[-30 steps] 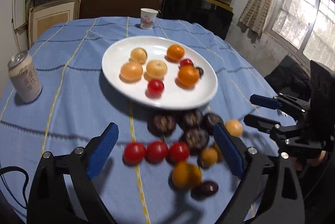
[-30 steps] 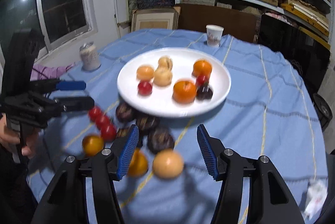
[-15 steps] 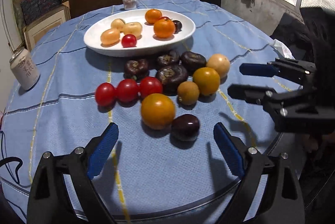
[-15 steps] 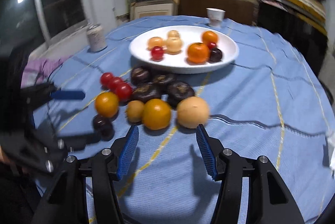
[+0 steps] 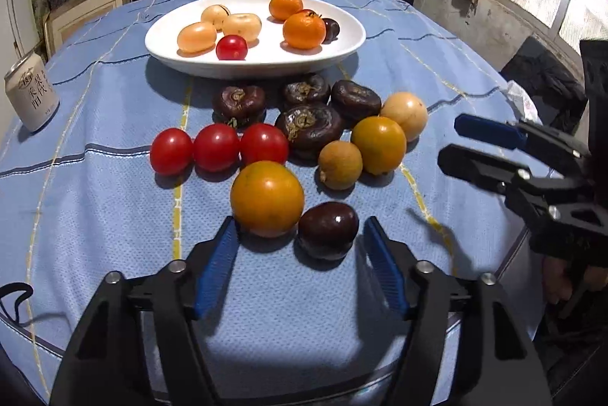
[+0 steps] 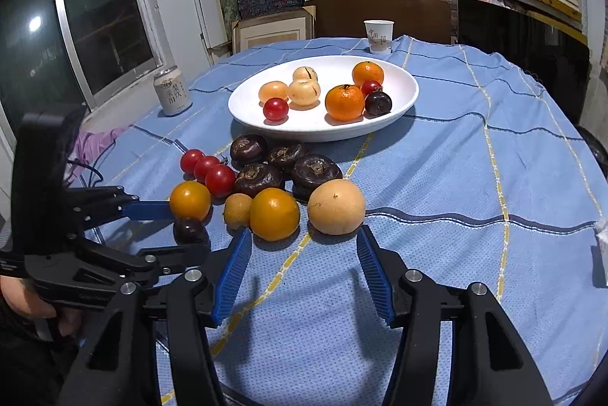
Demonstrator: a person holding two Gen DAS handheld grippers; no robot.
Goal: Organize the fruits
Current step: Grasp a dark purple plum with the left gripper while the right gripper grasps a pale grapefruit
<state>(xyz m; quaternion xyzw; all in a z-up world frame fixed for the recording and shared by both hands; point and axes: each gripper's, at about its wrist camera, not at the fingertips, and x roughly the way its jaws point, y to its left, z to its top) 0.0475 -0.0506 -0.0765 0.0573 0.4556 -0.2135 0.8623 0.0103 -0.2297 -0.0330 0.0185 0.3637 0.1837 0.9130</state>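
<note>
We see the left gripper (image 5: 300,254) spread open, empty, its blue pads flanking a large orange fruit (image 5: 267,199) and a dark plum (image 5: 328,226) on the near side of the white plate (image 5: 342,49). The right gripper (image 6: 304,265) gapes open too, just short of a tan round fruit (image 6: 336,206).

Plate (image 5: 349,45): white, oval; holds three pale fruits, two mandarins, a cherry tomato, a dark plum.
Loose fruit: on the blue cloth before the plate.
Cherry tomatoes (image 5: 216,147): three, touching in a row.
Dark wrinkled fruits (image 5: 309,123): four, clustered.
Orange (image 5: 267,198): nearest, touching a dark plum (image 5: 328,225).
</note>
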